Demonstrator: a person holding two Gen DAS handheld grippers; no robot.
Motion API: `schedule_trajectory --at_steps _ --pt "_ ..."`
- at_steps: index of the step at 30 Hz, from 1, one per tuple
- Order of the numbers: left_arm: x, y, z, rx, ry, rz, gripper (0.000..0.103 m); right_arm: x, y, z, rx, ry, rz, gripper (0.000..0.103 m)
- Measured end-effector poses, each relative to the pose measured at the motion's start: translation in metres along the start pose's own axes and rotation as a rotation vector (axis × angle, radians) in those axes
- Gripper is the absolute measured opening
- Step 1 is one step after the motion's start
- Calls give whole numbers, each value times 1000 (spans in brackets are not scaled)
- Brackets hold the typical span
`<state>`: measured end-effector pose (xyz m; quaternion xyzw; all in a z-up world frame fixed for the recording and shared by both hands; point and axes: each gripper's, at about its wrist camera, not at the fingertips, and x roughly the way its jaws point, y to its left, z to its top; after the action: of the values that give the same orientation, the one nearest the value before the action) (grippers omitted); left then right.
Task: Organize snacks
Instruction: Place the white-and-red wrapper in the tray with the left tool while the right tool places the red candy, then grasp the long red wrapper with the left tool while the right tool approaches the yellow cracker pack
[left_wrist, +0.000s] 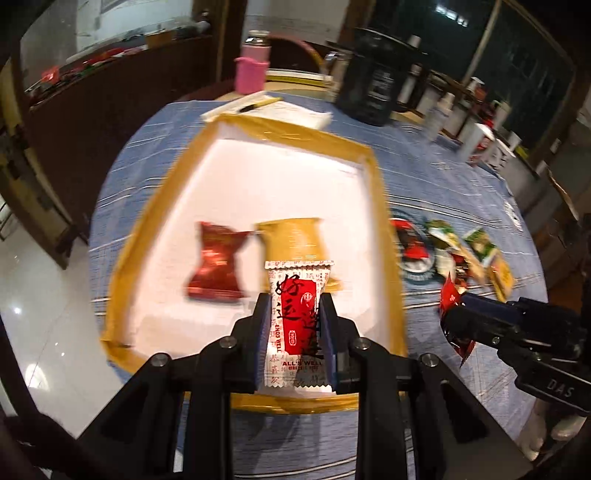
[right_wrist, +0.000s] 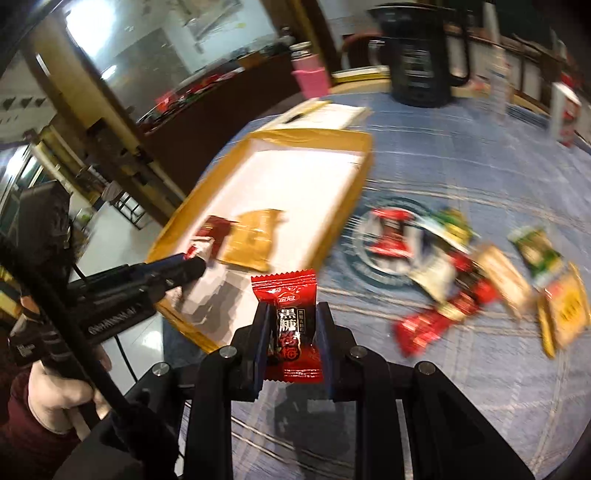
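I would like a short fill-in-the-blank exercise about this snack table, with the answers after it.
1. The left gripper holds a white and ____ packet.
2. The right gripper is shut on a ____ candy packet.
3. The tray already holds ____ packets.
4. The loose snack pile lies on the ____ tablecloth.

Answers: red; red; two; blue

Blue striped tablecloth, pink cup

A black jug stands at the far edge of the blue tablecloth. Left of the jug sits a pink cup, and between them, nearer, white papers with a pen on top. Right of the jug stand blurred white bottles.
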<state>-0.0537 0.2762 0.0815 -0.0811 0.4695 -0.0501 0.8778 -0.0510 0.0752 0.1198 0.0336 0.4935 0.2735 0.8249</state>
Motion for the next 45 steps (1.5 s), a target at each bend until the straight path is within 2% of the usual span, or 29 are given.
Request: schedule_trajectory --at_steps 10,23,28,30,39,45 --pt "14 44 -3 -23 41 31 27 48 44 15 -44 54 14 23" --pt "30 47 0 0 80 26 32 85 47 14 -19 116 -10 24" --pt "23 44 3 11 64 44 36 83 49 14 -14 108 2 26" --pt "19 42 4 13 59 56 44 81 49 14 -12 100 2 29" --pt "-1 27 9 19 31 123 60 58 40 12 19 45 20 31" --pt "-8 -2 12 65 16 139 61 34 25 6 53 1 21 35"
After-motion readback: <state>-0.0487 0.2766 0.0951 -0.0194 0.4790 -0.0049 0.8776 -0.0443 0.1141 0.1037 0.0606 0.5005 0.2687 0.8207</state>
